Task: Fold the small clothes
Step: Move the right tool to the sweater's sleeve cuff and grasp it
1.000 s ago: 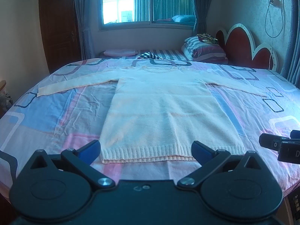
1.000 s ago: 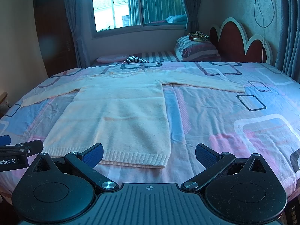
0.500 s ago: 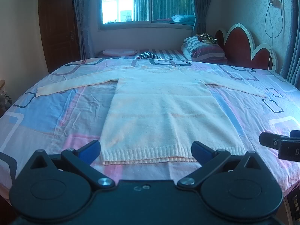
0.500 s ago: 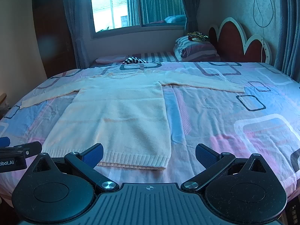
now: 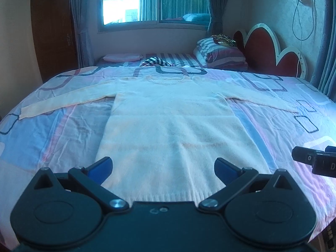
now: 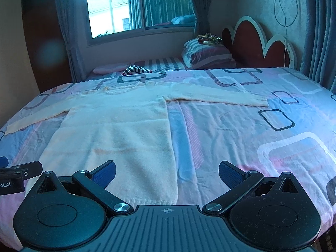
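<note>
A cream knitted sweater [image 5: 172, 130] lies flat on the bed, hem toward me, neck far, both sleeves spread sideways. My left gripper [image 5: 163, 168] is open and empty, hovering over the sweater's hem. My right gripper [image 6: 167, 172] is open and empty, over the sweater's [image 6: 117, 130] lower right corner and the sheet beside it. The right gripper's tip shows at the right edge of the left wrist view [image 5: 315, 160]; the left gripper's tip shows at the left edge of the right wrist view [image 6: 19, 171].
The bed sheet [image 5: 52, 130] is pink and blue with square outlines. Striped pillows [image 5: 220, 52] and a red scalloped headboard [image 5: 271, 52] stand at the far right. A striped cloth [image 5: 155, 61] and a pink pillow [image 5: 121, 57] lie beyond the sweater, under the window.
Both grippers have moved forward over the bed, so the sweater's hem now lies under them. Both stay open.
</note>
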`<state>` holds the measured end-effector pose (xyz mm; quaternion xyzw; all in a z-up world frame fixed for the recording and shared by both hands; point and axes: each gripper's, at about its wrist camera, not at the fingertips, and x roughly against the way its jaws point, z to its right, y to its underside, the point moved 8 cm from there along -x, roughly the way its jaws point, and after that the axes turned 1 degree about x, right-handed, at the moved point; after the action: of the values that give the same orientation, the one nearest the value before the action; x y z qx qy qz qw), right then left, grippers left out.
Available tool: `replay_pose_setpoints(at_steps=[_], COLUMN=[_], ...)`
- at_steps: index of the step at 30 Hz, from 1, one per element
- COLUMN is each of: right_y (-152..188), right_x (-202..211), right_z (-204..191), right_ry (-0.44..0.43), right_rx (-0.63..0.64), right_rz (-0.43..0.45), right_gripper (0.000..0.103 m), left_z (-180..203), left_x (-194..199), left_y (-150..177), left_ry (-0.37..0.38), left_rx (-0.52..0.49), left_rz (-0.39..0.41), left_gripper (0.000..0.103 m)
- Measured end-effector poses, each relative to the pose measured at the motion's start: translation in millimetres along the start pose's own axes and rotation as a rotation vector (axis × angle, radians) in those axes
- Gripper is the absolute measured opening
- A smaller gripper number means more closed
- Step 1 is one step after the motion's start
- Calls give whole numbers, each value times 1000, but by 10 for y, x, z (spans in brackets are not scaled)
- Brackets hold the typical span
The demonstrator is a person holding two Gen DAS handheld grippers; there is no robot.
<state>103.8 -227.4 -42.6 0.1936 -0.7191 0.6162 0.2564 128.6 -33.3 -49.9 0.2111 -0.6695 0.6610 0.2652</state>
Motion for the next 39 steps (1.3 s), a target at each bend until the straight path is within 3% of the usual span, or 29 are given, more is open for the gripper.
replay_pose_setpoints(at_steps=[14, 19, 23, 26, 29, 31, 32, 33, 37, 39], right_y=[-627, -895, -1103, -1209, -1276, -1281, -1263, -1236, -1140, -1074], right_x=[-915, -1246, -1545, -1786, -2035, -2191, -2280, -2367, -2604, -2700], right_z=[807, 1222, 1613, 1965, 2322, 2525, 2643, 2750, 3082, 3233], right_ry=[84, 105, 134, 137, 142, 146, 154, 158, 165, 167], right_rx=[-137, -196, -246, -326, -400, -439, -467, -497, -593, -650], right_rz=[10, 36, 67, 82, 89, 83, 69, 58, 53, 38], right_gripper=[103, 103, 103, 103, 103, 85, 64, 58, 47, 35], left_z=[53, 103, 148, 163, 201, 210, 211, 203, 145, 114], left_x=[-1019, -1383, -1630, -1838, -1993, -2078, -2112, -2149, -2292, -2357], left_y=[-495, -676, -811, -927, -1046, -1109, -1128, -1142, -1108, -1070], left_ry=[92, -6, 52, 25, 12, -14, -19, -24, -57, -72], left_rx=[88, 29, 47, 43, 14, -3, -5, 0, 12, 9], left_rz=[-45, -57, -78, -94, -96, -93, -93, -94, -125, -148], left_gripper=[102, 102, 102, 100, 90, 89, 89, 89, 89, 89])
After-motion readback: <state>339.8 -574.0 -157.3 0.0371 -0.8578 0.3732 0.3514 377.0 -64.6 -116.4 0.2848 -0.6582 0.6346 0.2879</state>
